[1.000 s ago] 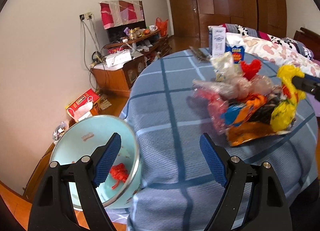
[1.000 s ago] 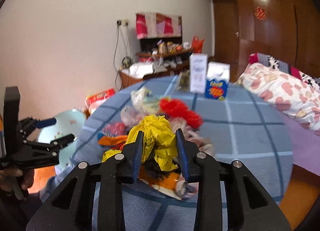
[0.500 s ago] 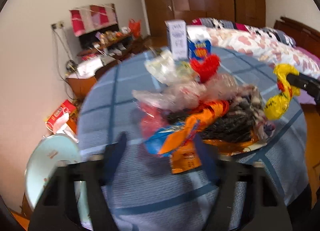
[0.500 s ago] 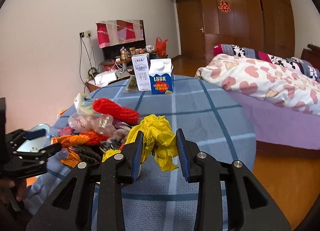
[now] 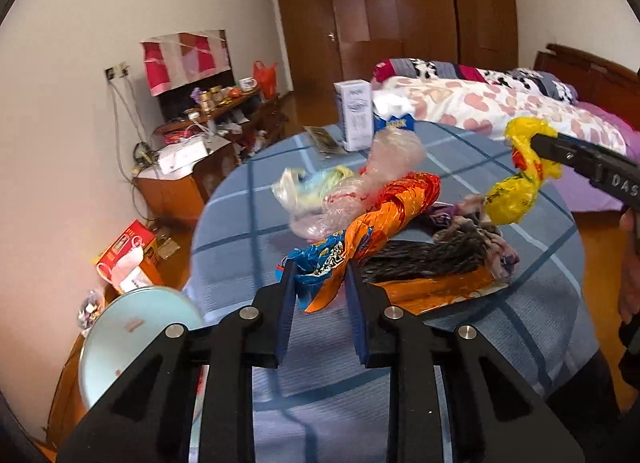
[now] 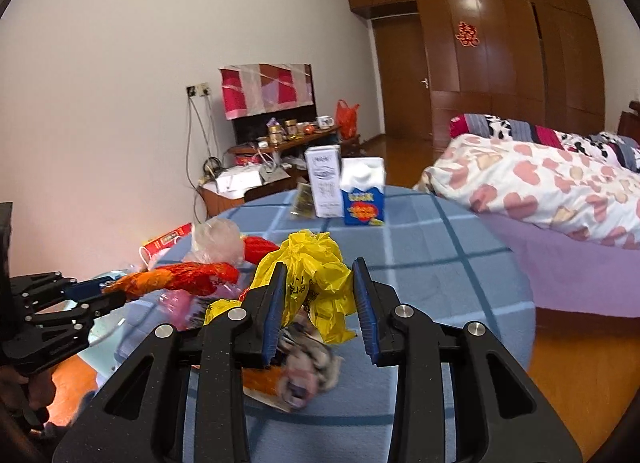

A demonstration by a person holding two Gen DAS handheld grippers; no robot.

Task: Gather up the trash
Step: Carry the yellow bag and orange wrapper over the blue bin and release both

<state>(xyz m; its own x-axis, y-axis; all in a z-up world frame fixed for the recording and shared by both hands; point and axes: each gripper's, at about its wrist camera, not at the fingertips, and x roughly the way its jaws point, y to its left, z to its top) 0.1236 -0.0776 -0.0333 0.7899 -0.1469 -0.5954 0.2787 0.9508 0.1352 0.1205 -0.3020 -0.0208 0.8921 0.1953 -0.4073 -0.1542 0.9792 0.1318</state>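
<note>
On the round table with the blue checked cloth (image 5: 248, 215) lies a pile of trash: a clear plastic bag (image 5: 384, 159), a dark striped wrapper (image 5: 432, 259) and an orange foil sheet (image 5: 440, 287). My left gripper (image 5: 320, 279) is closing, and its blue pads pinch the end of a twisted orange-and-blue wrapper (image 5: 384, 215). In the right wrist view that wrapper (image 6: 180, 279) hangs lifted from the left gripper (image 6: 108, 291). My right gripper (image 6: 320, 263) is shut on a crumpled yellow plastic bag (image 6: 316, 275), held above the pile. The light blue bin (image 5: 132, 327) stands below the table's left edge.
Two cartons, a white one (image 6: 324, 183) and a blue one (image 6: 362, 195), stand at the table's far side. A bed with a heart-print quilt (image 6: 540, 183) is on the right. A red box (image 5: 128, 255) lies on the floor near a cluttered cabinet (image 5: 188, 167).
The left gripper swung from over the bin to the pile and its wide jaws closed around the orange wrapper. The right gripper kept the yellow bag and shifted sideways over the table.
</note>
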